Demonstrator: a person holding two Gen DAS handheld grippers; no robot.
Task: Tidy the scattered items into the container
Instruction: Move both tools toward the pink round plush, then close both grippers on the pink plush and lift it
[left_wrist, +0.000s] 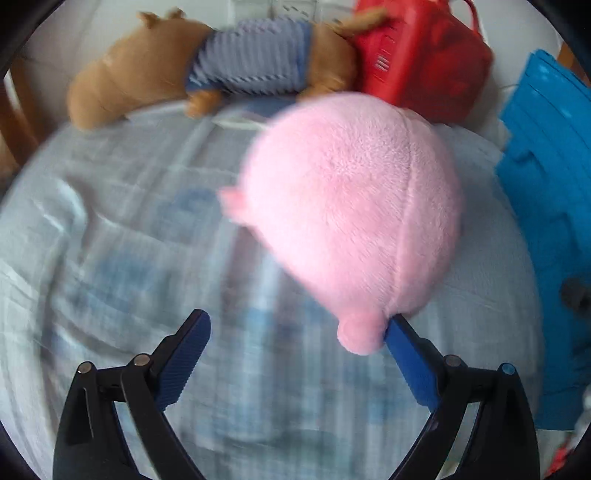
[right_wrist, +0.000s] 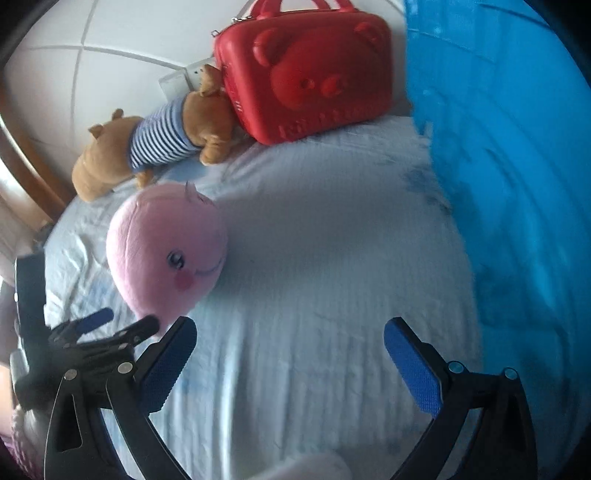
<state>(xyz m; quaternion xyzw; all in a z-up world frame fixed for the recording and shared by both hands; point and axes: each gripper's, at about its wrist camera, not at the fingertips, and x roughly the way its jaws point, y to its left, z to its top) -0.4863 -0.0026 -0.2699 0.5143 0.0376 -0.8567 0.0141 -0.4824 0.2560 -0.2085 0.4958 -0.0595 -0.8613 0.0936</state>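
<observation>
One bed w/ pale blue sheet carries everything. One blue container stands at its right side; its inside is not visible. One red bear-face case is at the back, closed. One brown plush dog in striped shirt lies w/ its rear against the case. One pink plush whale is near the left tool, touching its right finger; both tools, left and right tool, are spread apart, grasping nothing.
</observation>
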